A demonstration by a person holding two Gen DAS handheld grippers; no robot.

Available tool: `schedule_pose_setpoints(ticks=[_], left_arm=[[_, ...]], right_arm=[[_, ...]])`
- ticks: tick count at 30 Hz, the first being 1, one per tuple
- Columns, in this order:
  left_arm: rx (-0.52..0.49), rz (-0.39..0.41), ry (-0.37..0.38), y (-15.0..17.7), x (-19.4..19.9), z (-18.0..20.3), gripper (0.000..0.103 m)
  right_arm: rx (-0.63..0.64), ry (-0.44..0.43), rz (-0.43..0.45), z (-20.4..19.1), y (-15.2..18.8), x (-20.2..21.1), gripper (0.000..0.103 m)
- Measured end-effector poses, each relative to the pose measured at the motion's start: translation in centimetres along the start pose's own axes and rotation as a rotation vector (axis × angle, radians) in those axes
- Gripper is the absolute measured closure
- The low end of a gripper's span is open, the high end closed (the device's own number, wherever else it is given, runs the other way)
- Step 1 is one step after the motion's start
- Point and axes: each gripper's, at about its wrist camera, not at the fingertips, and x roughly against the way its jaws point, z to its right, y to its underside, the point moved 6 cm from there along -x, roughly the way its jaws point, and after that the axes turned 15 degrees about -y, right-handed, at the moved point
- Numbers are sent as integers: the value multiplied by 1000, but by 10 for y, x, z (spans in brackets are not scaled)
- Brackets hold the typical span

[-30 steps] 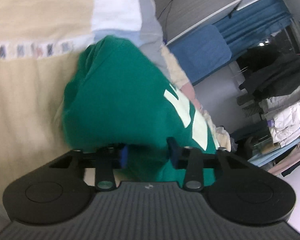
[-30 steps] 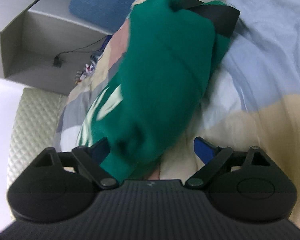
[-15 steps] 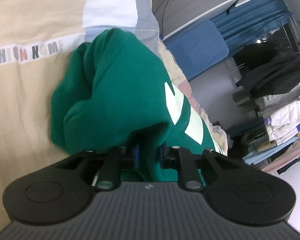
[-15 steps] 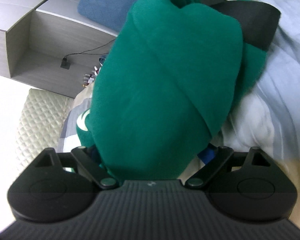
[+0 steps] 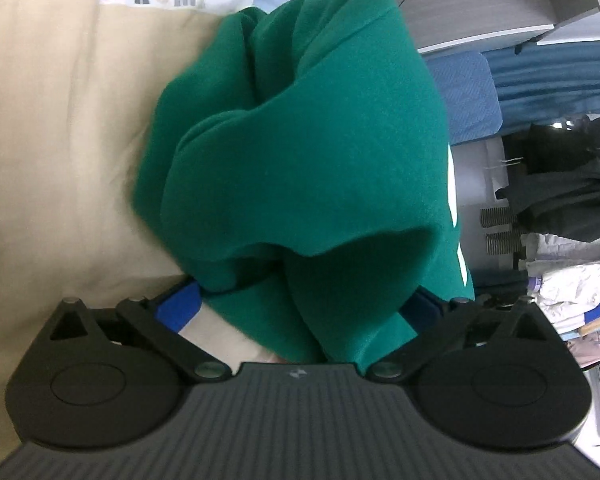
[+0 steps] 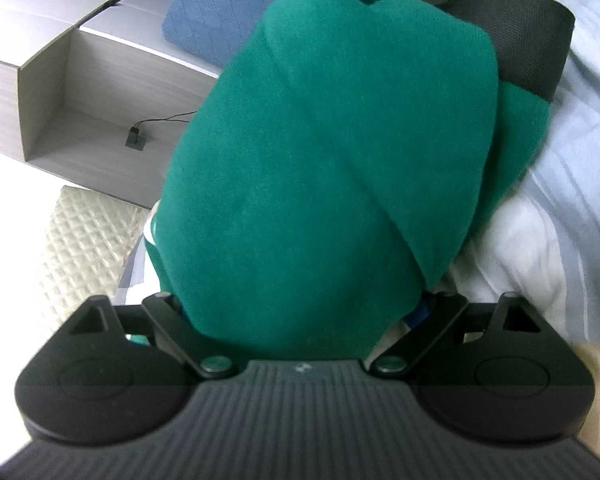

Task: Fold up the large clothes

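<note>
Left wrist view: left gripper (image 5: 298, 306) jaws opening, spread wide; green garment (image 5: 300, 152) bunched at frame centre on the beige bedding (image 5: 60, 160), cloth between the fingers but not pinched.

Right wrist view: right gripper (image 6: 300, 316) spread wide, green garment (image 6: 320, 160) draped between, seemingly ungripped. Judged: fold partly made, bundle lumpy, flattening remains.
</note>
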Motion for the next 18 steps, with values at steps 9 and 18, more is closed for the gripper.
schedule_pose_setpoints(ticks=[9,18], left_arm=[[19,61,151,-13,-4,13,0],[93,53,164,-18,-33,18,3]], right_arm=[[37,-81,0,-12,-12,-6,8],[5,-40,65,-6,-13,-34,0]])
